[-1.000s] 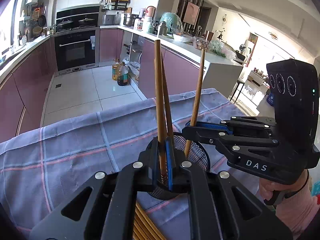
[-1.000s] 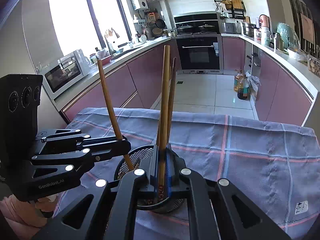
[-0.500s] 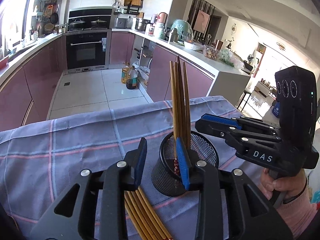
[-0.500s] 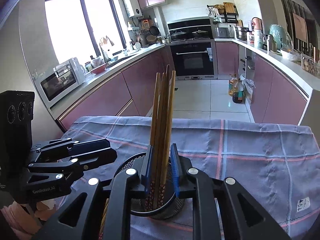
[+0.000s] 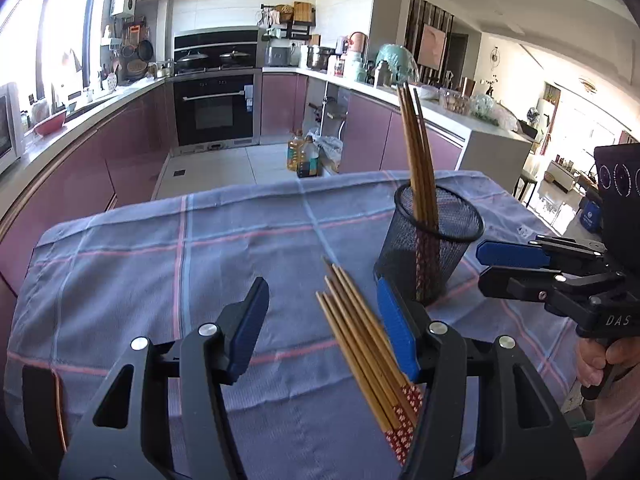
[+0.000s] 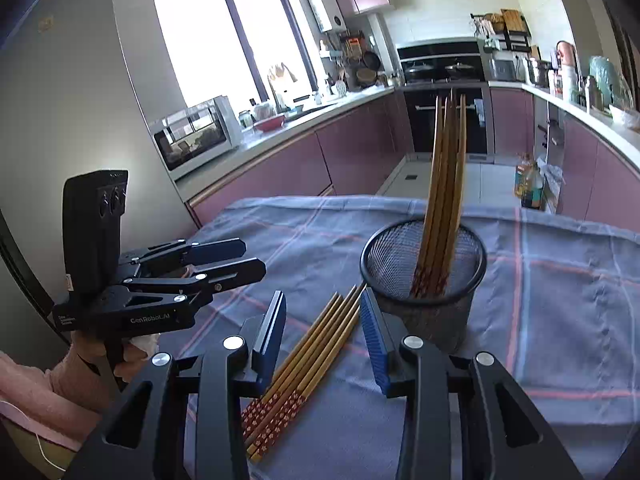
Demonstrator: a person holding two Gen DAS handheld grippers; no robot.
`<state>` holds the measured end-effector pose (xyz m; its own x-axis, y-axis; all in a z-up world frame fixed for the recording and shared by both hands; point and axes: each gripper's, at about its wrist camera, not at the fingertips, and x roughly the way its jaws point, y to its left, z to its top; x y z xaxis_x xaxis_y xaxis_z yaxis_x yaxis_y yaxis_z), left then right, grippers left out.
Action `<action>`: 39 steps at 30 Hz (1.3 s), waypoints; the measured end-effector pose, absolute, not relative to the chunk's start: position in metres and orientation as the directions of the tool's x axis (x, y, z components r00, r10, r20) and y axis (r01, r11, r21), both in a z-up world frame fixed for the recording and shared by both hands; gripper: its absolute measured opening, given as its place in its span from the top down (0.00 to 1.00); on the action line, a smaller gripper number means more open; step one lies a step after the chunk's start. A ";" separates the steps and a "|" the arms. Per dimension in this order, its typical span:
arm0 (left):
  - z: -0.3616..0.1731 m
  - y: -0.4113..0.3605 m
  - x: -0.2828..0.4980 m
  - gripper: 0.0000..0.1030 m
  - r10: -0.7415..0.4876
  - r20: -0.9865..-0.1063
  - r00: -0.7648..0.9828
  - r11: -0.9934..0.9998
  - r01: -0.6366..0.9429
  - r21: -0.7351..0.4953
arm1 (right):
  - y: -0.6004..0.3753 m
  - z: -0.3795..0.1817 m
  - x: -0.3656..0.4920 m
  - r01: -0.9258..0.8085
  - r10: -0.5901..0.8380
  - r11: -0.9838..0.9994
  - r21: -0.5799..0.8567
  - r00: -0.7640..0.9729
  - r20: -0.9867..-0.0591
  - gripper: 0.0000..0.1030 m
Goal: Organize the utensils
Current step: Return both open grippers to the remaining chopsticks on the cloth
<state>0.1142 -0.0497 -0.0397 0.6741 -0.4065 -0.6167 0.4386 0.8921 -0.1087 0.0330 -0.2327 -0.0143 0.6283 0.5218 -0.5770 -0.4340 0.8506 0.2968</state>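
Observation:
A black mesh cup [image 5: 432, 248] [image 6: 424, 280] stands on the checked cloth with several wooden chopsticks [image 5: 418, 160] [image 6: 444, 184] upright in it. More chopsticks [image 5: 360, 352] [image 6: 312, 348] lie in a bundle on the cloth beside the cup. My left gripper [image 5: 320, 300] hovers above this bundle, its jaws opening, nothing pressed between the blue pads. My right gripper [image 6: 322, 304] is also opening over the bundle, left of the cup, and holds nothing. Each wrist view shows the other gripper from the side: the right gripper [image 5: 482, 266], the left gripper [image 6: 254, 258].
A blue-grey cloth with pink lines [image 5: 160, 264] covers the table, whose far edge drops to the kitchen floor. Oil bottles [image 5: 304, 156] stand on that floor. A hand in a pink sleeve [image 6: 72, 376] holds the left gripper. A microwave [image 6: 196, 136] sits on the counter.
Both grippers let go of the chopsticks they held in the cup, opened, and drew back. Those chopsticks now stand loose in the cup, and the bundle on the cloth has come into view.

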 end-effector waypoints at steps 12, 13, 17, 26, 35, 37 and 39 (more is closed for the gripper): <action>-0.104 -0.053 0.098 0.46 -0.365 -0.732 0.575 0.901 0.415 -0.124 | -0.203 -0.066 0.031 -0.364 0.442 0.891 0.270 0.559 -0.702 0.65; -0.106 -0.054 0.098 0.46 -0.366 -0.736 0.569 0.900 0.417 -0.125 | -0.202 -0.067 0.031 -0.360 0.434 0.895 0.264 0.559 -0.707 0.65; -0.110 -0.059 0.096 0.46 -0.363 -0.749 0.555 0.899 0.421 -0.124 | -0.203 -0.072 0.030 -0.354 0.414 0.903 0.244 0.562 -0.716 0.65; -0.116 -0.065 0.096 0.46 -0.355 -0.764 0.539 0.895 0.431 -0.112 | -0.194 -0.077 0.030 -0.352 0.385 0.912 0.209 0.568 -0.728 0.65; -0.117 -0.068 0.096 0.47 -0.339 -0.770 0.541 0.900 0.424 -0.099 | -0.189 -0.078 0.031 -0.350 0.362 0.919 0.179 0.574 -0.735 0.65; -0.117 -0.068 0.097 0.47 -0.340 -0.770 0.541 0.900 0.425 -0.098 | -0.188 -0.078 0.031 -0.349 0.358 0.921 0.175 0.574 -0.737 0.65; -0.117 -0.068 0.097 0.47 -0.340 -0.770 0.541 0.900 0.424 -0.099 | -0.189 -0.078 0.031 -0.347 0.355 0.922 0.174 0.573 -0.739 0.66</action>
<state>0.0967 -0.0678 -0.1167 0.5406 -0.3400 -0.7695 0.4244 0.9000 -0.0995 0.0315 -0.1885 -0.0779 0.5730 0.3548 -0.7388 -0.3470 0.9217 0.1735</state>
